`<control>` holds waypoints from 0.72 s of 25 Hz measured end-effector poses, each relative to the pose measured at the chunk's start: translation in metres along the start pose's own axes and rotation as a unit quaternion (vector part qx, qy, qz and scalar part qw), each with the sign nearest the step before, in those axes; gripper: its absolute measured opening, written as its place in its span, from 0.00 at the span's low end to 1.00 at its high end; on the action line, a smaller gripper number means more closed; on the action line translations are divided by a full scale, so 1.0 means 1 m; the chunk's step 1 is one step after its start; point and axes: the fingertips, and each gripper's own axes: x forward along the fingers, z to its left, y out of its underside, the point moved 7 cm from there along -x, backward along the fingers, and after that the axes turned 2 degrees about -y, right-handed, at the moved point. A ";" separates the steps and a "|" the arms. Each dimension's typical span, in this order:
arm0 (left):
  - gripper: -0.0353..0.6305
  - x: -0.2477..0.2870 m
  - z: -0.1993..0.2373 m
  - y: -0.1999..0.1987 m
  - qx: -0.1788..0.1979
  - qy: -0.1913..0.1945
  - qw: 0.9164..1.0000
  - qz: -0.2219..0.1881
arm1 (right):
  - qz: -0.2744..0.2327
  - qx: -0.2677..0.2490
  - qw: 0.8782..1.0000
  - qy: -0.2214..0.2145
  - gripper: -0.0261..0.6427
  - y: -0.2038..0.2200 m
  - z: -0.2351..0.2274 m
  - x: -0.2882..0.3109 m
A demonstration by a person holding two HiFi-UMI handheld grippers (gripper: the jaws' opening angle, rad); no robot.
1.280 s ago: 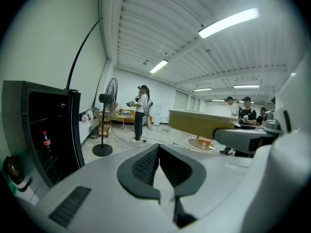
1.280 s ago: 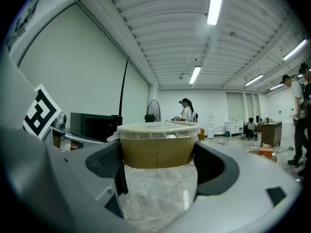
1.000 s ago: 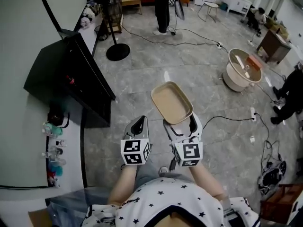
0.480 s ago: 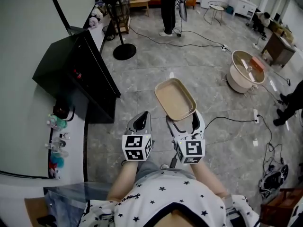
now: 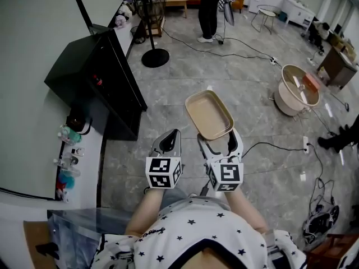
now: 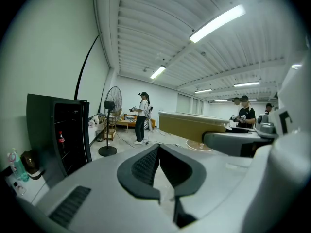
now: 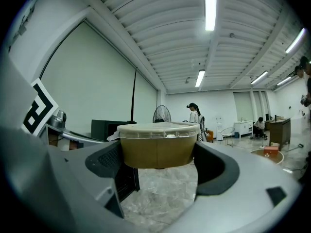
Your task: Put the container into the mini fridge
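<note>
A tan rectangular container (image 5: pixel 209 115) with a clear lid is held over the grey floor, and my right gripper (image 5: pixel 219 143) is shut on its near end. In the right gripper view the container (image 7: pixel 158 147) sits clamped between both pads. My left gripper (image 5: pixel 168 143) hangs beside it on the left, shut and holding nothing; its jaws meet at the tips (image 6: pixel 158 150). The black mini fridge (image 5: pixel 84 77) stands to the left against the wall with its door open, ahead of the left gripper. A bottle shows inside the fridge (image 6: pixel 53 135).
A standing fan (image 5: pixel 154 55) is beyond the fridge. A person (image 5: pixel 210 10) stands farther back. A round white tub (image 5: pixel 297 91) sits at the right, with cables (image 5: pixel 269 145) across the floor. A ledge with small bottles (image 5: pixel 67 167) runs along the left wall.
Both grippers and the container have edged forward, keeping their hold and spacing. The fridge now sits a little lower and further right in the head view.
</note>
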 end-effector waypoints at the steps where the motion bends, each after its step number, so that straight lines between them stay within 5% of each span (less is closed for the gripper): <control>1: 0.07 0.000 0.000 0.000 -0.002 -0.002 1.000 0.000 | 0.000 0.001 1.000 -0.002 0.72 0.000 -0.001 0.001; 18: 0.07 0.029 0.037 0.000 -0.018 -0.025 0.999 0.012 | 0.016 0.008 1.000 -0.023 0.72 0.007 -0.001 0.059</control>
